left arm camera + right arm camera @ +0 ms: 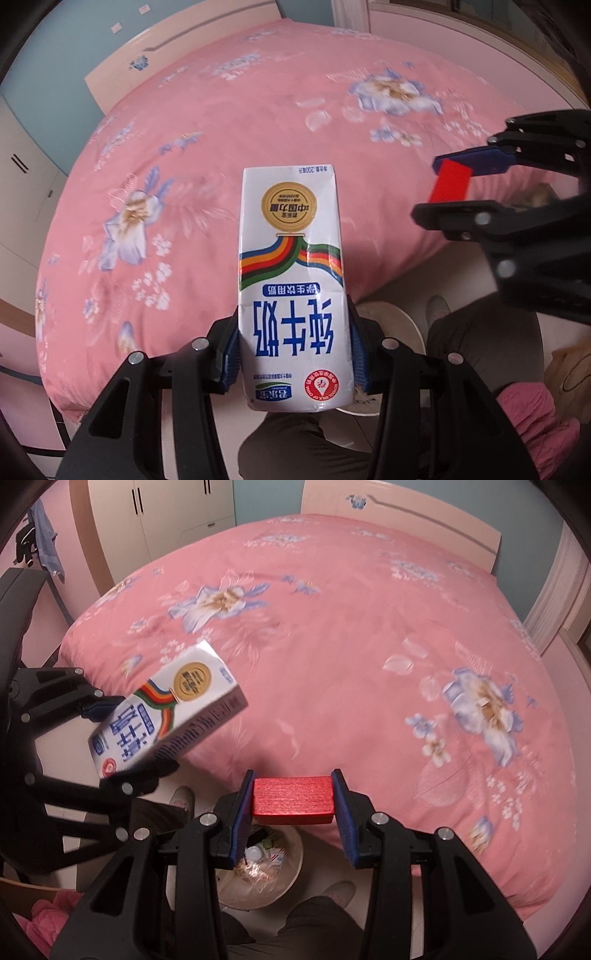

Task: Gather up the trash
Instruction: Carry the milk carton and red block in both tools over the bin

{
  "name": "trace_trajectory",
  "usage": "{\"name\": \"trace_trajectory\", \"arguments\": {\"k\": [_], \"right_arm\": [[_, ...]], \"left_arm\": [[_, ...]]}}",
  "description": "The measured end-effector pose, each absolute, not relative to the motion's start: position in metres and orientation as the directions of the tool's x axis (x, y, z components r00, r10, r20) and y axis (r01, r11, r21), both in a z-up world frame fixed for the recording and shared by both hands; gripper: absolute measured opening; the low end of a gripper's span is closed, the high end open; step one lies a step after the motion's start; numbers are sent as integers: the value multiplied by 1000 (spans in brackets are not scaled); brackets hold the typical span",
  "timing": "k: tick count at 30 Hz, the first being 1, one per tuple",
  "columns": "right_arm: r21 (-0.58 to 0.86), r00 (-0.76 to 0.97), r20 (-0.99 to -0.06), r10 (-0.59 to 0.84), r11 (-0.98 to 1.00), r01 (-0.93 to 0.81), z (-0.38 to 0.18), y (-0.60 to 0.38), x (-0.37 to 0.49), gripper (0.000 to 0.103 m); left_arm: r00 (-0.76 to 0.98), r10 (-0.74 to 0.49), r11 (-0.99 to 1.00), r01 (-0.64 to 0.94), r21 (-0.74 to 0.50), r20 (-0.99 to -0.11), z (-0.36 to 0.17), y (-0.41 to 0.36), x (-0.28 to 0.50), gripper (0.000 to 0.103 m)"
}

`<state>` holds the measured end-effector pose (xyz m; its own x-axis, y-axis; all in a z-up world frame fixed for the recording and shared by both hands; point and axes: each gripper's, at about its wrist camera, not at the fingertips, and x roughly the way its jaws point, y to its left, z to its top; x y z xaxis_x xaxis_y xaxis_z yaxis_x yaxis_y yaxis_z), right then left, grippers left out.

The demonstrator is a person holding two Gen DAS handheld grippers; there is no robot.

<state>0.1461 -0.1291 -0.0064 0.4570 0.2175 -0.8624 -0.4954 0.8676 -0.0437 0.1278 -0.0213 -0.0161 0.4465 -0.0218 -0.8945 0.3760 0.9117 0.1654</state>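
Fingers of the left gripper (293,354) clamp a milk carton (291,280); the right gripper (293,805) pinches a red block (293,799), above a trash bin (291,882) beside the bed's (351,646) edge.

Soft, even indoor light fills both views, with no hard shadows and a pinkish cast. The fisheye lenses bend the bed (369,664) into a dome and leave dark vignettes at the corners. Motion blur smears the quilt's flowers and the milk carton (166,716) in the right view
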Motion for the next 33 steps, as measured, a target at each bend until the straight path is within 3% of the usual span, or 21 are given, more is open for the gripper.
{"name": "trace_trajectory", "arguments": {"k": [9, 33], "right_arm": [[-18, 381, -899, 214, 853, -521, -49, -127, 129, 42], [48, 177, -971, 160, 858, -511, -175, -135, 108, 42]], "left_arm": [[370, -74, 899, 428, 98, -926, -51, -25, 107, 50], [157, -65, 900, 435, 10, -986, -175, -14, 92, 50]]}}
